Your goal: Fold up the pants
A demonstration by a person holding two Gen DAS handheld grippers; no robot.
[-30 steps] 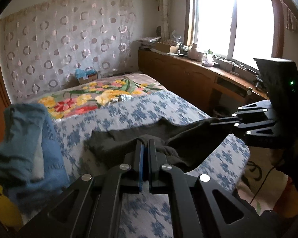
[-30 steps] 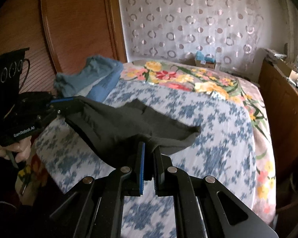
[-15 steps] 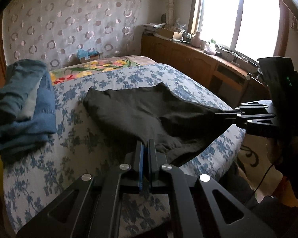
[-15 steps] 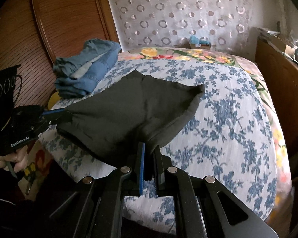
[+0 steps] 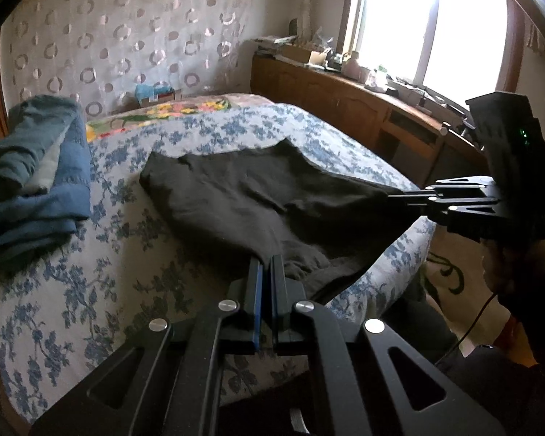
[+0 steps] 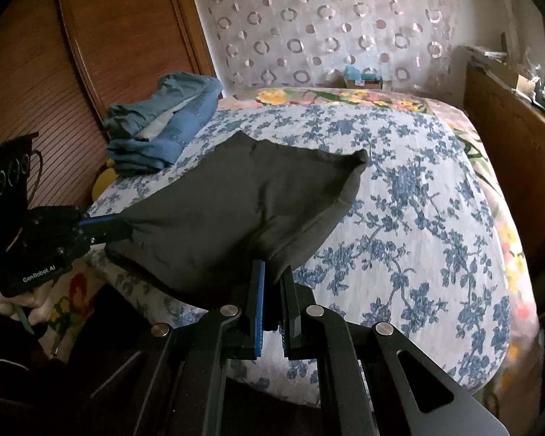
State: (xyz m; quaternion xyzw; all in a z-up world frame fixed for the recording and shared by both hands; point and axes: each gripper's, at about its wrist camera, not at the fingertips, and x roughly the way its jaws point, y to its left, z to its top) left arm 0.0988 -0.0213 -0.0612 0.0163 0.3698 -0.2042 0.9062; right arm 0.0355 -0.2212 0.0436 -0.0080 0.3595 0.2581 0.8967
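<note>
Dark pants (image 5: 258, 196) lie spread across the blue-flowered bed (image 5: 91, 272), their near edge pulled taut between both grippers at the bed's front. My left gripper (image 5: 267, 263) is shut on one near corner of the cloth; the right wrist view shows the same gripper (image 6: 121, 223) at the left. My right gripper (image 6: 272, 272) is shut on the other near corner, and in the left wrist view it (image 5: 392, 196) comes in from the right. The far end of the pants (image 6: 272, 167) rests flat on the bed cover (image 6: 418, 218).
A pile of folded blue jeans (image 5: 29, 178) (image 6: 163, 123) sits on the bed's left side by the wooden headboard (image 6: 91, 54). A wooden sideboard (image 5: 345, 98) under the window runs along the right. A small box (image 6: 361, 78) stands at the far end.
Both grippers have come down and back toward the bed's near edge with the pants, and the cloth now lies flatter and more stretched out on the cover.
</note>
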